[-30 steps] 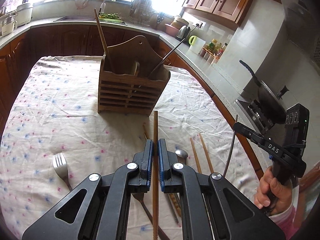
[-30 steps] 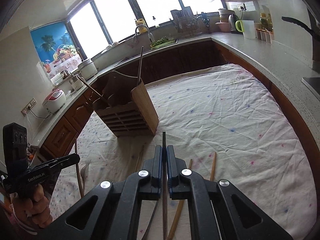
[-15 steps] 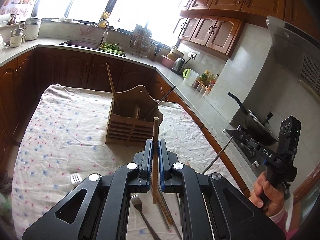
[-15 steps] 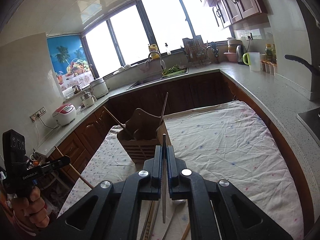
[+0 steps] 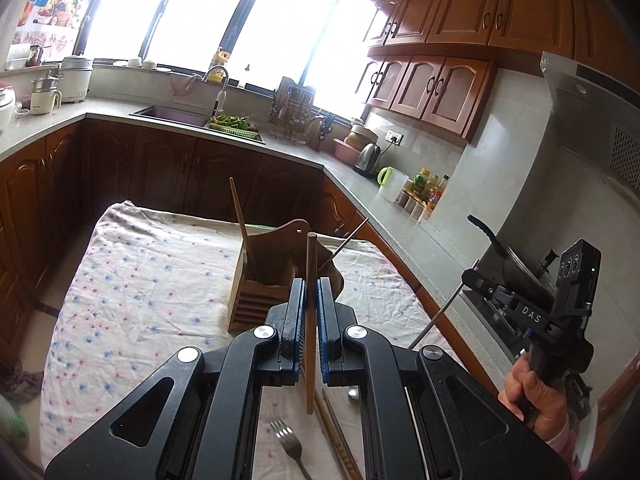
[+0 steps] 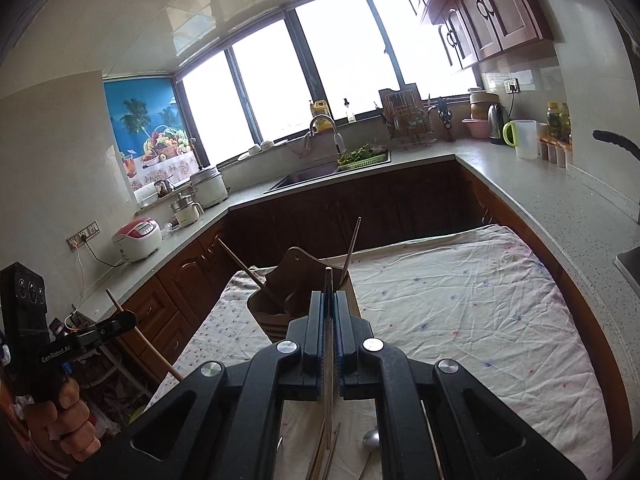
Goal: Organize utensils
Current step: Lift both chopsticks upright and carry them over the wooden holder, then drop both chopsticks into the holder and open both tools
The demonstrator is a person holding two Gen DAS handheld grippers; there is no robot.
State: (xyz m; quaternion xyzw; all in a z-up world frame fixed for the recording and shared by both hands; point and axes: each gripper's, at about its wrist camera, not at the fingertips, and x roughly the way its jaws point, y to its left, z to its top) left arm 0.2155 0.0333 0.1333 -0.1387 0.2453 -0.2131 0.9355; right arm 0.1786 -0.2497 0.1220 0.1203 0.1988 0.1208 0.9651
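Note:
My left gripper (image 5: pixel 308 286) is shut on a wooden chopstick (image 5: pixel 310 320) and holds it upright, high above the table. My right gripper (image 6: pixel 329 298) is shut on a thin metal chopstick (image 6: pixel 329 360), also upright; that gripper shows at the right of the left wrist view (image 5: pixel 480 284). A wooden utensil holder (image 5: pixel 276 280) stands on the cloth ahead, with a wooden stick and a thin rod in it; it also shows in the right wrist view (image 6: pixel 296 284). A fork (image 5: pixel 288 442), chopsticks (image 5: pixel 336 436) and a spoon (image 6: pixel 371 438) lie on the cloth below.
The table wears a flowered white cloth (image 5: pixel 152 280). Dark wooden cabinets and a grey counter (image 5: pixel 360 200) run around it. A stove with a pan (image 5: pixel 516 264) is at the right. A sink (image 6: pixel 316 172) lies under the windows.
Both grippers have risen well above the table with their chopsticks. The holder and the loose utensils now look smaller and lower in both views.

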